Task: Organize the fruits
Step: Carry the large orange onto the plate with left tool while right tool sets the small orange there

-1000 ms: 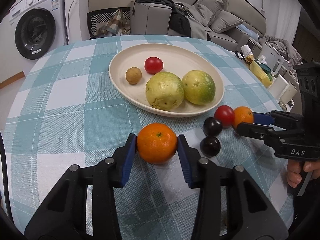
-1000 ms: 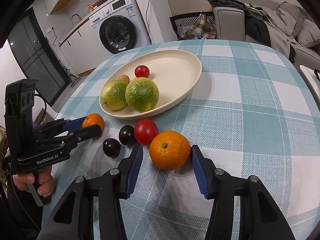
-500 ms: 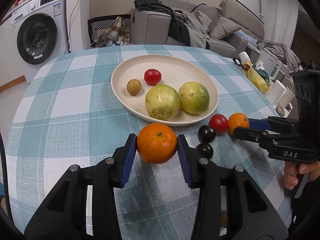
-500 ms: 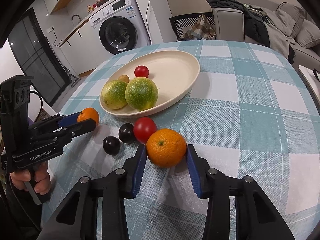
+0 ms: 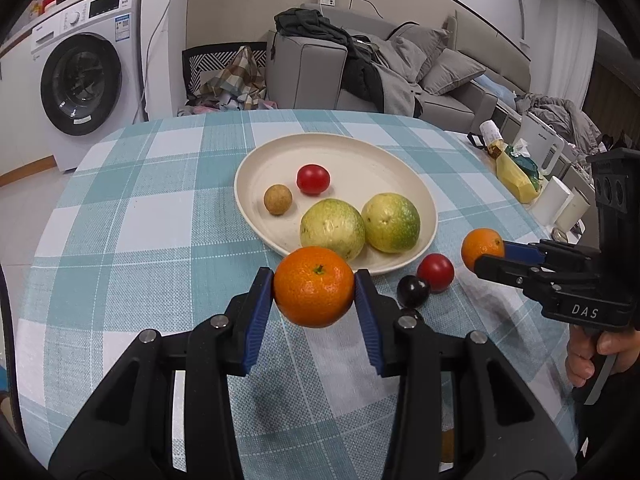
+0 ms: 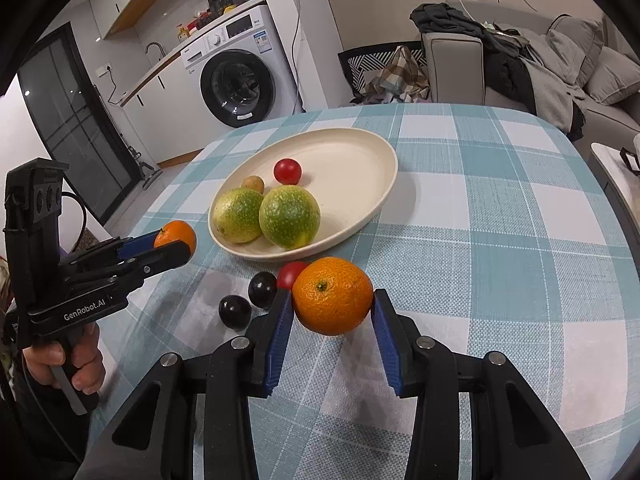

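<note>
My left gripper (image 5: 314, 286) is shut on an orange (image 5: 313, 286) and holds it above the table, just short of the cream plate (image 5: 344, 148). My right gripper (image 6: 332, 296) is shut on a second orange (image 6: 332, 295), also lifted. Each gripper shows in the other's view, the left one (image 6: 176, 242) and the right one (image 5: 482, 254). The plate holds two green-yellow fruits (image 5: 332, 229) (image 5: 391, 222), a red tomato (image 5: 313, 179) and a small brown fruit (image 5: 277, 199). On the cloth before the plate lie a red tomato (image 5: 436, 273) and two dark plums (image 6: 262, 290) (image 6: 235, 311).
The round table has a teal checked cloth (image 5: 140, 220). A washing machine (image 5: 80, 76) stands at the far left and a grey sofa (image 5: 400, 68) with clothes behind the table. A side table with a kettle (image 5: 540, 152) and a yellow bag is at the right.
Both grippers have lifted their oranges off the cloth. The right gripper closed on its orange during this second; the left stayed shut on its own.
</note>
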Motion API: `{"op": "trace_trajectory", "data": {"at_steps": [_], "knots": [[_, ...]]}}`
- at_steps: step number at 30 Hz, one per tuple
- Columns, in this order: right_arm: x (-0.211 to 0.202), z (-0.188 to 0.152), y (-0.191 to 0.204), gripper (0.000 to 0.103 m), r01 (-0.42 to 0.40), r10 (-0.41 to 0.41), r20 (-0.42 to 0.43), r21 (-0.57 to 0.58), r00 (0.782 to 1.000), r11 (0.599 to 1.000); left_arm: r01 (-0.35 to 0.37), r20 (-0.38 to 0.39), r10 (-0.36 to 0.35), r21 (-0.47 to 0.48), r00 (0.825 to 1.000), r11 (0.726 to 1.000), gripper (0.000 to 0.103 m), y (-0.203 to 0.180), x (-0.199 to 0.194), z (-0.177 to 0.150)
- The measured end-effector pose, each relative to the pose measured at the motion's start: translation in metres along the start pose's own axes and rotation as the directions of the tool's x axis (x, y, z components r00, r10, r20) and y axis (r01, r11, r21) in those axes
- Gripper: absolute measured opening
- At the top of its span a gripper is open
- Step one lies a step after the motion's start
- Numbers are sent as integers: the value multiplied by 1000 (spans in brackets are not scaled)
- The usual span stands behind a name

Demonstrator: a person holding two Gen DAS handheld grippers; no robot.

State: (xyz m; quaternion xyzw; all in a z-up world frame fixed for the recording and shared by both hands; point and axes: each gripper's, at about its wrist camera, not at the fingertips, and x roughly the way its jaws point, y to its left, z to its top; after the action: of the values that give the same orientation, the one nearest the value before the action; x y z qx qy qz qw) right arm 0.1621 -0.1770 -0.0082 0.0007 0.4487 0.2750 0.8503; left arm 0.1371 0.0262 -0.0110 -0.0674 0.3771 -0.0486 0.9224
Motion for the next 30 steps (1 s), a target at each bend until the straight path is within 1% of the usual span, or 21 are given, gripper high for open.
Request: {"op": "trace_trajectory", "data": {"at_steps": [14,24,30], "knots": [[-2,19,3,41,14,-13,46,-7,999,1000,-11,16,12,-10,1000,1000,38,8,5,14],[6,27,3,41,14,-14,48,-5,999,1000,-19,12,19,-22,1000,1000,38,12,15,19],[14,33,2,41,15,-15,43,-5,999,1000,-31,4,31,-17,999,999,38,17,30,28]]}}
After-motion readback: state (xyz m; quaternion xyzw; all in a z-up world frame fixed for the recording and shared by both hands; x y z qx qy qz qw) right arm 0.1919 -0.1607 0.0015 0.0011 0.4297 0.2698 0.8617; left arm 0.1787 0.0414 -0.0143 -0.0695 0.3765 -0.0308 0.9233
